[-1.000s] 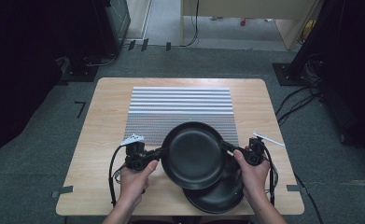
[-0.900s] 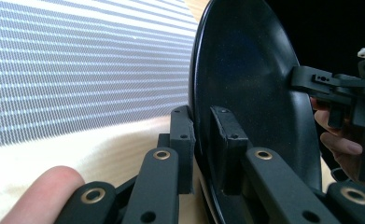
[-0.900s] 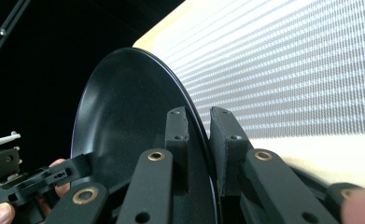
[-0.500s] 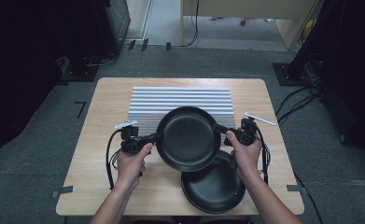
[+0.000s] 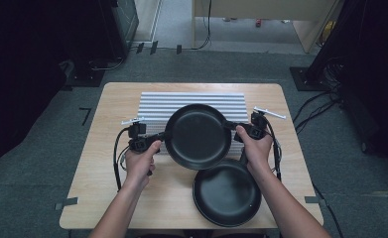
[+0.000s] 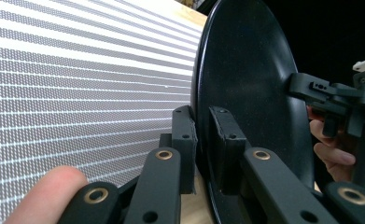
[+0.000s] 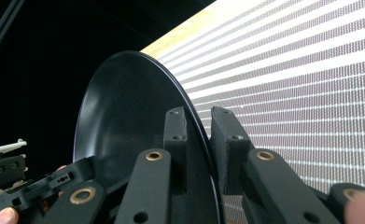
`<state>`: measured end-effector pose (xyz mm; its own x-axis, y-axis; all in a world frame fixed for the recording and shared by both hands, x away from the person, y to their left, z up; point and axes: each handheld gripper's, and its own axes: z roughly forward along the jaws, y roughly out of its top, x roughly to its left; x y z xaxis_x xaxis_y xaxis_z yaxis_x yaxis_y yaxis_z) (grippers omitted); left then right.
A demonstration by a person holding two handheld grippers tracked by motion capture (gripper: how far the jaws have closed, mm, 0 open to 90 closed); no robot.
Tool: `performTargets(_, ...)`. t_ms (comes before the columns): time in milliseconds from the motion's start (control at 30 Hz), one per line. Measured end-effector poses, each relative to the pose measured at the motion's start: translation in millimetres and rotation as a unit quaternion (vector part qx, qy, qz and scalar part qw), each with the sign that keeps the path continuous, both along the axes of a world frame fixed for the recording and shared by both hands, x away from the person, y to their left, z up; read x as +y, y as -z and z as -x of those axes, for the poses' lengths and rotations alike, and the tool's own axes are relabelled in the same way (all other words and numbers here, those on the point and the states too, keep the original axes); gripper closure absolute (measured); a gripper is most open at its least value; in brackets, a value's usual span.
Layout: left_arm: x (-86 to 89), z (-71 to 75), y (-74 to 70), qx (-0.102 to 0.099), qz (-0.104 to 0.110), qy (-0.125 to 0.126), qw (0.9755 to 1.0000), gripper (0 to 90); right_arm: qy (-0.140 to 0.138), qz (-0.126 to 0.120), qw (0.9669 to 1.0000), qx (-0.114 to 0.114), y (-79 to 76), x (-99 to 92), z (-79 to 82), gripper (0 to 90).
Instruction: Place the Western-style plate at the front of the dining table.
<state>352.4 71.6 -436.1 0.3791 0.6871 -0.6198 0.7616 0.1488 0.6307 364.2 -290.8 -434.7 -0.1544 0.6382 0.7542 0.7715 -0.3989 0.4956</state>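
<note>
So both grippers are clamped on the same black plate [image 5: 197, 136], one on each side of the rim: left gripper [image 5: 158, 137] pinching the left edge, right gripper [image 5: 231, 126] pinching the right edge. The plate hangs between them, lifted over the striped mat [image 5: 154, 106]. A second black plate [image 5: 226, 193] sits on the table [image 5: 97, 168] just below the right gripper, toward the person.

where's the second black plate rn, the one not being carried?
High view: the second black plate lies flat on the wooden table, near its front edge and right of centre, just under the lifted plate and beside the person's right forearm.
</note>
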Motion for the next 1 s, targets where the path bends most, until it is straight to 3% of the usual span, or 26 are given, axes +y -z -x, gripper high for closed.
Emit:
performTargets(300,1.3,-28.5,12.1,0.026,0.001,-0.009,0.9996,81.5,0.007,0.01,0.9999,0.01,6.5,4.4,-27.5,76.5)
performTargets(433,1.0,-35.2,14.5,0.024,-0.003,-0.01,0.9997,81.1,0.01,0.007,0.9998,0.013,8.9,5.1,-34.4,76.4)
performTargets(600,-0.3,-53.5,17.9,0.03,-0.009,-0.013,0.9994,80.9,0.019,0.002,0.9995,0.024,15.7,5.9,-48.0,76.3)
performTargets(1000,3.1,-82.6,35.5,0.053,-0.032,-0.024,0.9978,80.4,0.037,0.029,0.9978,0.046,39.7,19.6,-72.2,75.6)
